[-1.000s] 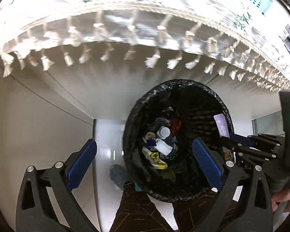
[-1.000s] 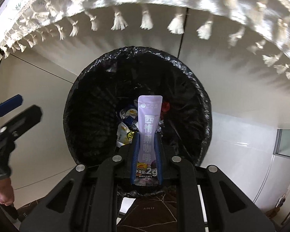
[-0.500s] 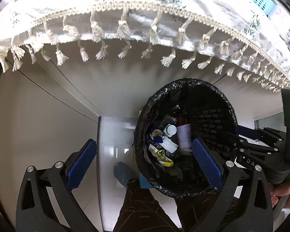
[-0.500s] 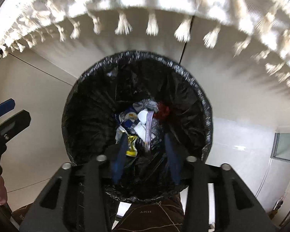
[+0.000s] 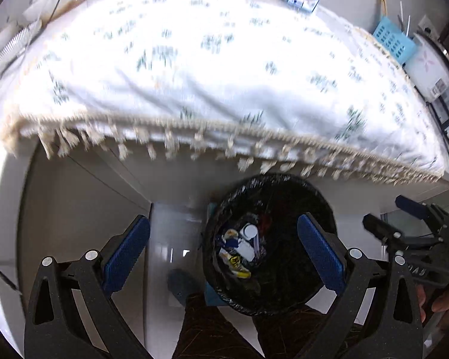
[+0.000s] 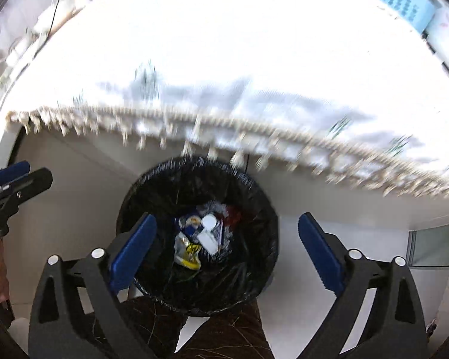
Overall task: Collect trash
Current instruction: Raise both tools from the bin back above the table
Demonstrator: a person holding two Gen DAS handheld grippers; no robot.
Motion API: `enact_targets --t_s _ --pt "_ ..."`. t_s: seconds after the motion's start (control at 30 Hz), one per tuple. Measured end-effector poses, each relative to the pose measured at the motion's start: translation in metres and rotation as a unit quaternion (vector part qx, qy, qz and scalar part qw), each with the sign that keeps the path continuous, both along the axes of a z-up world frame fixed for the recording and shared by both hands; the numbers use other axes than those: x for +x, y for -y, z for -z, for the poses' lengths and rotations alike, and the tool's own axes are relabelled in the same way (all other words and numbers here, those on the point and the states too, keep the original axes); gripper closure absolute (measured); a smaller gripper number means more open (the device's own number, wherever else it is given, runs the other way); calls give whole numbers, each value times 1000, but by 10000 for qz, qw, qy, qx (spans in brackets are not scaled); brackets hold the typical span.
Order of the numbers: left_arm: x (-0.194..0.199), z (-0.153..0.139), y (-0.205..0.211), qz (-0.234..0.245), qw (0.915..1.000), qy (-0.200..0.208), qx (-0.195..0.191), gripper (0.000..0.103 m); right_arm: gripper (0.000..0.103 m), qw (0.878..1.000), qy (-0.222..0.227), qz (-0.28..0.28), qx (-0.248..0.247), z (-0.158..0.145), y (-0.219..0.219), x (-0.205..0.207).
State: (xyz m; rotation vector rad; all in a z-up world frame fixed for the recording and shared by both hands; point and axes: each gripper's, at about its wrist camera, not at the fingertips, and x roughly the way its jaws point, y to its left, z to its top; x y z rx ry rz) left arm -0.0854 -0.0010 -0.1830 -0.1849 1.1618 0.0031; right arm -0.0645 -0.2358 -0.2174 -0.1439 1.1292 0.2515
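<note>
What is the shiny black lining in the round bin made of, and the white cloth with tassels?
The black bin liner looks like thin glossy plastic: it crinkles and glints. The white tablecloth looks like woven fabric, matte, with small green prints and a cream tasselled fringe.

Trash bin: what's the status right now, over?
Both grippers open, empty; right's jaws just opened. Wrappers inside the bin. Nothing in the way.

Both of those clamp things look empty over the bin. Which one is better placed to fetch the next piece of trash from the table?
Probably neither: both the left hand-held gripper and right hand-held gripper are open, empty, above the trash bin; no trash is clear on the tablecloth.
</note>
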Motion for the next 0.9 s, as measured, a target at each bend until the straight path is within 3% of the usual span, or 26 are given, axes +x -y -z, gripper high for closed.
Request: enact_targets --t_s 0.47,0.7,0.9 --pt "42 -63 -3 126 9998 118 -86 6 9 9976 510 465 -40 -91 28 46" --pt "102 -97 -12 275 9993 215 117 6 9 9955 661 672 -30 -125 23 89" --pt "170 -125 -15 204 9989 399 107 6 9 9957 793 483 -16 -145 16 148"
